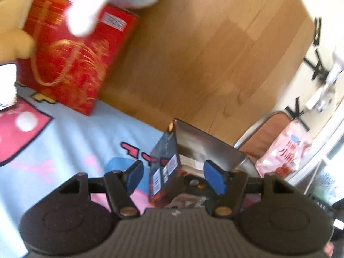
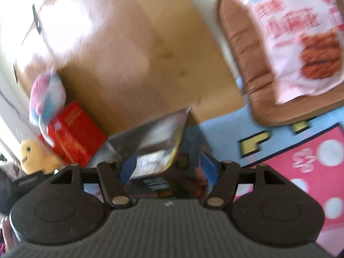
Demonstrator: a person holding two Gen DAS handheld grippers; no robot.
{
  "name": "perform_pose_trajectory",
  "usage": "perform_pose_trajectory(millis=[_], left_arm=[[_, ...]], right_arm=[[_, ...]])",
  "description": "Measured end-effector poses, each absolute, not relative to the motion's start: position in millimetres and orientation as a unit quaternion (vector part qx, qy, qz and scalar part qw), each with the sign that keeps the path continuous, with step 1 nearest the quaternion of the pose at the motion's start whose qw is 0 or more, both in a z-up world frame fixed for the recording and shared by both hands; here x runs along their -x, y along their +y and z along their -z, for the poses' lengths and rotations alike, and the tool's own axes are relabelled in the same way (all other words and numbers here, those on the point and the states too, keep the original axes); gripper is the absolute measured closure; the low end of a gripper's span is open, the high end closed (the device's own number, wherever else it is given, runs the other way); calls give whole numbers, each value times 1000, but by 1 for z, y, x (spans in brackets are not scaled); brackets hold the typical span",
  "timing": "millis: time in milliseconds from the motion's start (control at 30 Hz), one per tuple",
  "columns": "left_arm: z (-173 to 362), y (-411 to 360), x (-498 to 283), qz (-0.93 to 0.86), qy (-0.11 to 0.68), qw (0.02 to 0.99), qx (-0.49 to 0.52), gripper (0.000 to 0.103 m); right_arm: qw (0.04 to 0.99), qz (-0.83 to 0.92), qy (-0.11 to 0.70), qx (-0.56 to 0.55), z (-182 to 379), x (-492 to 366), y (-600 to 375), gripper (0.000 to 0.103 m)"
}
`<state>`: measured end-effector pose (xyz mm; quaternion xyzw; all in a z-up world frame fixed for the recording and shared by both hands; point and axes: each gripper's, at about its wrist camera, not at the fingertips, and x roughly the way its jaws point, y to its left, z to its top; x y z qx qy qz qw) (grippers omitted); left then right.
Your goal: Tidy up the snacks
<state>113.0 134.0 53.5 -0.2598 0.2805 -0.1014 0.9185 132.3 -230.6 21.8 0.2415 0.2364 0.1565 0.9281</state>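
Note:
A dark snack box [image 1: 165, 169] with its silver-lined lid flap open stands on the patterned mat. It also shows in the right wrist view [image 2: 159, 172]. My left gripper [image 1: 175, 177] is open, its blue pads on either side of the box. My right gripper [image 2: 167, 168] also straddles the box with its blue pads close to its sides; whether they press on it I cannot tell. A pink snack bag [image 1: 283, 150] lies on a brown cushion [image 2: 243, 49]; the bag also shows in the right wrist view [image 2: 301, 36].
A red gift box [image 1: 71, 49] with a gold rope handle stands at the mat's edge, also seen in the right wrist view [image 2: 71, 133]. A pastel plush [image 2: 46, 96] rests on it and a yellow plush [image 2: 36, 157] sits beside it. Wooden floor [image 1: 204, 53] lies beyond.

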Motion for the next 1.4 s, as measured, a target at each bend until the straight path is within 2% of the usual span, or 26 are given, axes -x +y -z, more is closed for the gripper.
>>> perform_pose_trajectory(millis=[133,300,433,567,767,800,833,867,1133,1233,1267,1400], left_arm=[[-45,145,-88,110,288,911,273,40],[-24,151,-71,118,315,888,313,43],[-25,160,-63,132,307,881,335,43],[-26,156,-74,142,311,884,321,43],[-7,154,-87,145,332,870,336,40],[-5,155,-87,145,333,868,339,40],[-3,156,-86,145,334,867,341,40],[-3,156,-86,145,335,866,342,40],[-6,152,-80,173,324,857,363,40],[-13,150,-77,192,312,849,381,47],[-17,146,-79,203,311,848,379,56],[-45,122,-93,234,301,857,345,75]], right_arm=[[915,-186,248,-257,-20,-104,-240,35],[909,-272,272,-161,-19,-76,-179,43],[906,-305,289,-56,-11,-67,-118,43],[900,-321,296,-10,-10,-76,-78,41],[898,-291,330,7,-3,-106,-53,40],[896,-290,337,5,0,-110,-51,41],[892,-292,344,-1,4,-114,-51,54],[890,-291,350,-7,7,-116,-52,56],[886,-318,331,-66,9,-93,-80,56],[872,-335,334,-125,3,-94,-91,56],[871,-336,330,-138,0,-94,-94,56],[884,-324,303,-150,-16,-92,-103,56]])
